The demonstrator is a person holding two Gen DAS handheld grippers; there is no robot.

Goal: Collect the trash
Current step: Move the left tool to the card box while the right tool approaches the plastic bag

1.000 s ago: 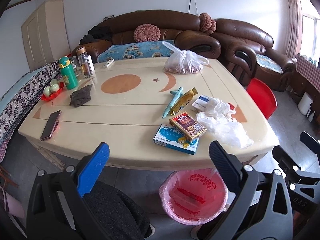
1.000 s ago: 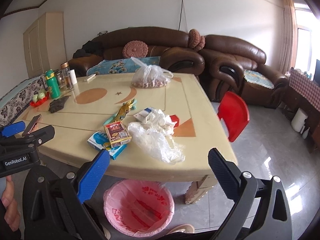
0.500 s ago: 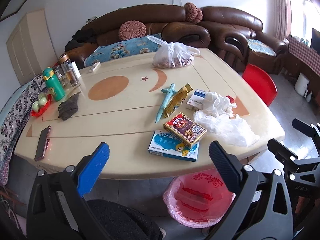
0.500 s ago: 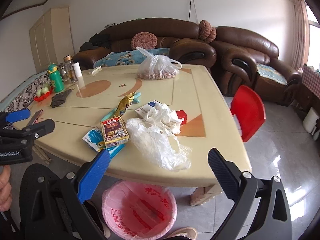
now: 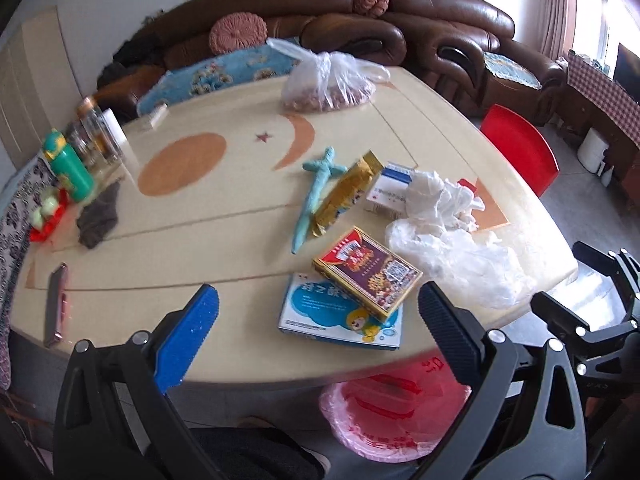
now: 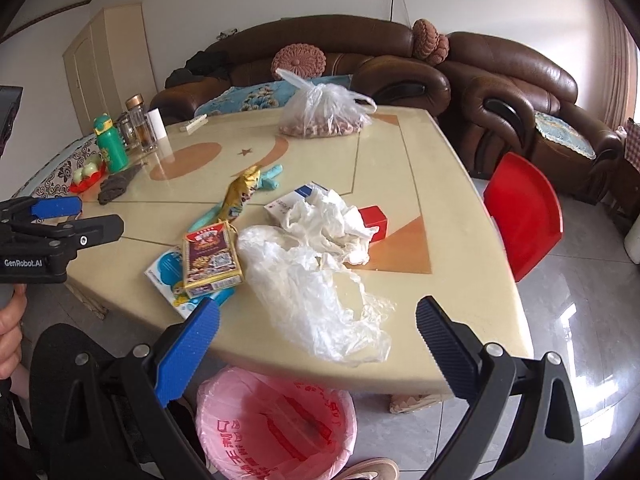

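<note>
Both grippers hover off the near edge of the table [image 6: 460, 184], nothing grasped. Left gripper [image 5: 316, 320]: jaws spread wide, empty, aimed at the stacked boxes. Right gripper [image 6: 318, 328]: jaws likewise spread, empty, aimed at the clear plastic bag [image 6: 316, 292].

Trash sits in a cluster on the near right part of the table:
- clear plastic bag, crumpled, lying at the near edge just above the bin [image 6: 276, 420], which stands on the floor with a pink liner.
- white crumpled plastic [image 6: 324, 220] just beyond it, touching it and partly covering a white-and-blue box [image 6: 286, 202]; a small red box [image 6: 374, 220] lies to its right.
- gold snack wrapper [image 5: 348, 194] beside a teal toy sword [image 5: 316, 192].
- red card box [image 5: 366, 270] resting on a flat blue box [image 5: 316, 312].

Handling judgement: the bags are very light, soft and slippery; film will collapse and slide between the pads. Best to pinch a bunched fold near the middle of the clear bag, not a loose single-layer edge, and expect it to drag its neighbour. The wrapper is thin and crinkly; take it across its width. The boxes look stiff and light; grip across the short side.

Whether the boxes count as trash I cannot tell.
</note>
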